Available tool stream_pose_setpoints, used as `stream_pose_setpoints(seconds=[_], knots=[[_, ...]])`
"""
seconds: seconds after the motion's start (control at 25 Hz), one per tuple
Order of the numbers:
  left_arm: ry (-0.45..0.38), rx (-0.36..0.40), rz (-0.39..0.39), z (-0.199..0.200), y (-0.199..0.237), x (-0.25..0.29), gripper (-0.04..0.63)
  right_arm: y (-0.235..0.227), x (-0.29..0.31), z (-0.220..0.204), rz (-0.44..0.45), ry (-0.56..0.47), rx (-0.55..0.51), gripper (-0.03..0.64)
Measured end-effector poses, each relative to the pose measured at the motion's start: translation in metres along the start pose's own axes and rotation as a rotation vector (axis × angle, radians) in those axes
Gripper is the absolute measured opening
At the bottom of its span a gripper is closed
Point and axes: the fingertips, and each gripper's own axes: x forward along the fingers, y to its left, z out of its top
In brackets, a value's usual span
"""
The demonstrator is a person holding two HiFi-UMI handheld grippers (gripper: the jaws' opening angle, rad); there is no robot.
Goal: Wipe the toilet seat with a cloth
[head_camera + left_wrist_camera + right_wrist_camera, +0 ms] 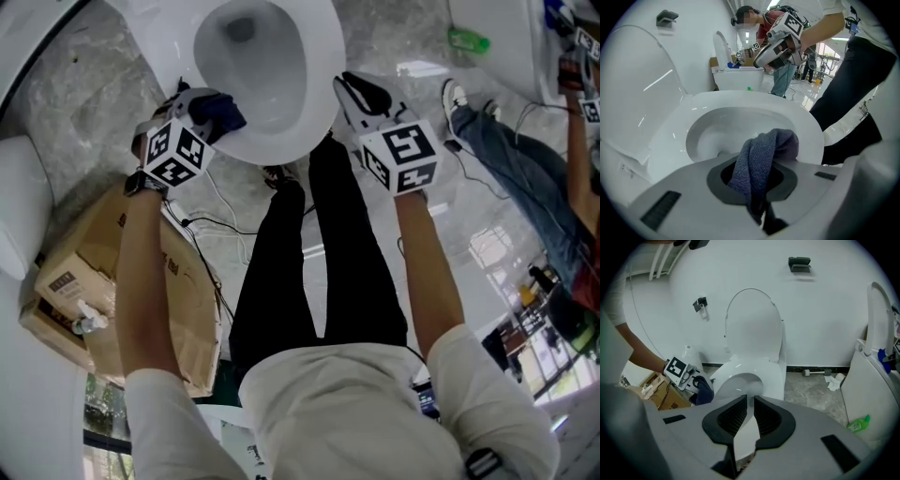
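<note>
A white toilet stands before me with its lid (pixel 754 329) raised and its seat (pixel 323 56) down. My left gripper (pixel 211 111) is shut on a dark blue cloth (pixel 223 112) at the seat's front left rim. In the left gripper view the bunched cloth (pixel 759 159) hangs from between the jaws, just over the seat (pixel 806 122). My right gripper (pixel 361 94) hovers by the seat's front right edge. Its jaws (pixel 749 420) stand a narrow gap apart with nothing between them. The right gripper view shows the left gripper (pixel 689 376) and the cloth (pixel 704 390) beside the bowl.
A cardboard box (pixel 103 281) and loose cables (pixel 225 225) lie on the marble floor to the left. A green bottle (pixel 467 40) lies by a second toilet (pixel 876 362) at the right. Another person (pixel 525 178) works there. My black-trousered legs (pixel 309 253) stand close to the bowl.
</note>
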Motion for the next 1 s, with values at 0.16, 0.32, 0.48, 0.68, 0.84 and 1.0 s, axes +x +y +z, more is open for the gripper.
stream_pose_setpoints(seconds=[0.16, 0.32, 0.48, 0.68, 0.84, 1.0], knots=[[0.025, 0.009, -0.003, -0.003, 0.015, 0.0, 0.032, -0.001, 0.009, 0.008, 0.017, 0.004, -0.008, 0.066], [0.067, 0.002, -0.002, -0.007, 0.036, 0.001, 0.032, -0.003, 0.022, 0.011, 0.029, 0.014, -0.003, 0.066], [0.1, 0.014, 0.042, -0.012, 0.067, 0.0, 0.032, -0.004, 0.033, 0.014, 0.047, 0.03, 0.003, 0.066], [0.105, 0.036, 0.068, -0.014, 0.098, -0.004, 0.031, -0.009, 0.047, 0.026, 0.079, 0.049, -0.016, 0.066], [0.102, 0.09, 0.082, -0.012, 0.113, -0.004, 0.032, -0.018, 0.059, 0.034, 0.107, 0.061, -0.041, 0.066], [0.076, 0.179, 0.092, -0.007, 0.129, -0.005, 0.035, -0.024, 0.068, 0.04, 0.128, 0.072, -0.046, 0.066]])
